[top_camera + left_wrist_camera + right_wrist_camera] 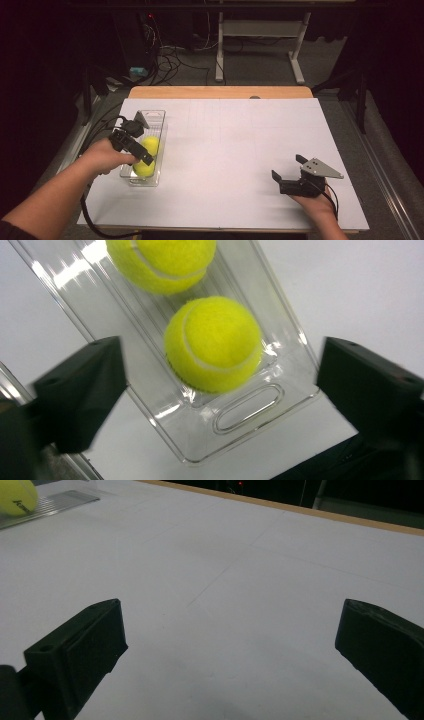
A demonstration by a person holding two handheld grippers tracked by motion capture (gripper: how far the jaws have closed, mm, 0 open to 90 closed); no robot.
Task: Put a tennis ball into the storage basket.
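Left claw wide, empty, hanging over near tennis ball, dead ahead between jaws; tray long axis runs away from claw. Right claw wide, far off across desk.

Dark room, grey floor, white desk frame.

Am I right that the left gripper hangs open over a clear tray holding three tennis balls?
Not quite: the clear tray holds two tennis balls, not three, as the left gripper view shows. The left gripper does hang open over it.
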